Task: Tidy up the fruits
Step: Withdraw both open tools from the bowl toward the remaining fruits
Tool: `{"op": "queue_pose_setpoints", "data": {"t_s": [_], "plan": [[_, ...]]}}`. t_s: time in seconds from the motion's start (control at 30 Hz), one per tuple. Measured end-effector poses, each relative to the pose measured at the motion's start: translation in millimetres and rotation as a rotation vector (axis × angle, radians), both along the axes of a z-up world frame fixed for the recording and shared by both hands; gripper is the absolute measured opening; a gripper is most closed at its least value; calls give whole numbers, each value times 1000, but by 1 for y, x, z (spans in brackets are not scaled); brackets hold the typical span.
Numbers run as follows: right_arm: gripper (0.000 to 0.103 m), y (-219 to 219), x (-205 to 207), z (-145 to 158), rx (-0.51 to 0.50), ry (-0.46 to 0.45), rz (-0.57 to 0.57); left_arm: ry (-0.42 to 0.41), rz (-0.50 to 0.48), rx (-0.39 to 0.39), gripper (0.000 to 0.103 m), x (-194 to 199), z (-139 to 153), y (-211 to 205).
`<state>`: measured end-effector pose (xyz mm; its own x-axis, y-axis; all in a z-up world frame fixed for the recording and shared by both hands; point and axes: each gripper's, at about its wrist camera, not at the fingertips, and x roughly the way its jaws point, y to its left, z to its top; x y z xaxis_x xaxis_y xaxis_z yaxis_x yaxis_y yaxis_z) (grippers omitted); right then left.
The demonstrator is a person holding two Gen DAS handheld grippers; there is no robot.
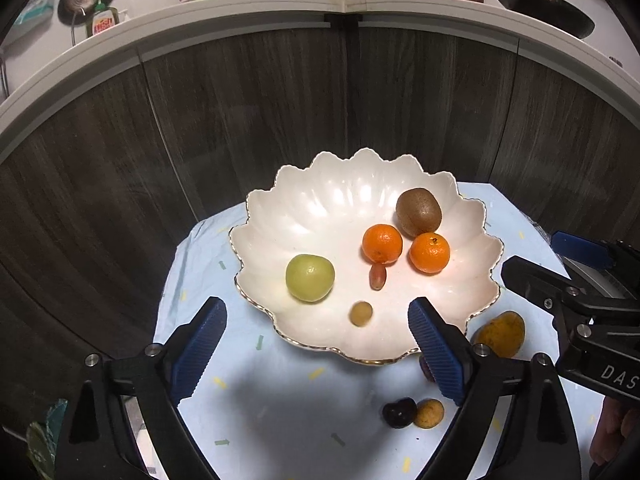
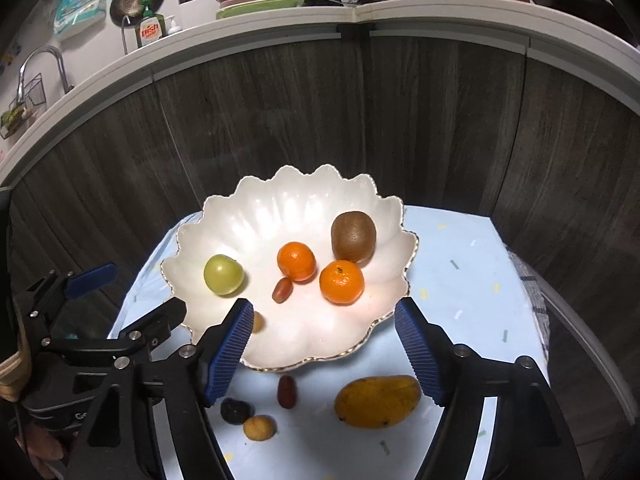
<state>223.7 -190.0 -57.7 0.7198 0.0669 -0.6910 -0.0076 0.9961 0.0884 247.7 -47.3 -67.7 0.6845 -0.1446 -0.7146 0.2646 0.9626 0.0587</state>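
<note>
While four fruits lie on the table [image 2: 460, 280] nearest the cameras, a mango [image 2: 378, 401], a dark plum-like fruit [image 2: 236, 411], a small yellow fruit [image 2: 259, 427] and a reddish date or grape [image 2: 286, 391], hard to tell which, the left hand-held gripper [image 1: 318, 346] and right hand-held gripper [image 2: 324, 348] both hang with fingers spread, holding nothing. Beyond, the scalloped bowl [image 2: 280, 208] holds a green fruit [image 2: 223, 274], two tangerines [image 2: 341, 282], a kiwi [image 2: 353, 237] and two small fruits, so roughly over half seems done

tablecloth [image 2: 460, 280] (pale blue): bowl [image 2: 256, 216], mango [image 2: 378, 400]
</note>
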Motion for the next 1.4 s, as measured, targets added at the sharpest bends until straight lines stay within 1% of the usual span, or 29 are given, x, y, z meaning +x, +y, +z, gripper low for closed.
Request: {"op": "queue_pose_setpoints", "data": {"t_s": [0.07, 0.5, 0.8, 1.03, 1.4], "plan": [[75, -1, -4, 2, -7, -6, -4, -2, 1, 1, 95, -3, 1, 0], [76, -7, -24, 16, -5, -33, -27, -39, -5, 6, 95, -25, 19, -1], [76, -13, -39, 21, 3, -51, -45, -51, -19, 6, 95, -39, 25, -6], [76, -20, -48, 18, -2, -48, -55, -53, -33, 15, 95, -50, 22, -11], [76, -26, -59, 5, -11, -35, -63, -37, -55, 20, 95, -62, 8, -17]]}}
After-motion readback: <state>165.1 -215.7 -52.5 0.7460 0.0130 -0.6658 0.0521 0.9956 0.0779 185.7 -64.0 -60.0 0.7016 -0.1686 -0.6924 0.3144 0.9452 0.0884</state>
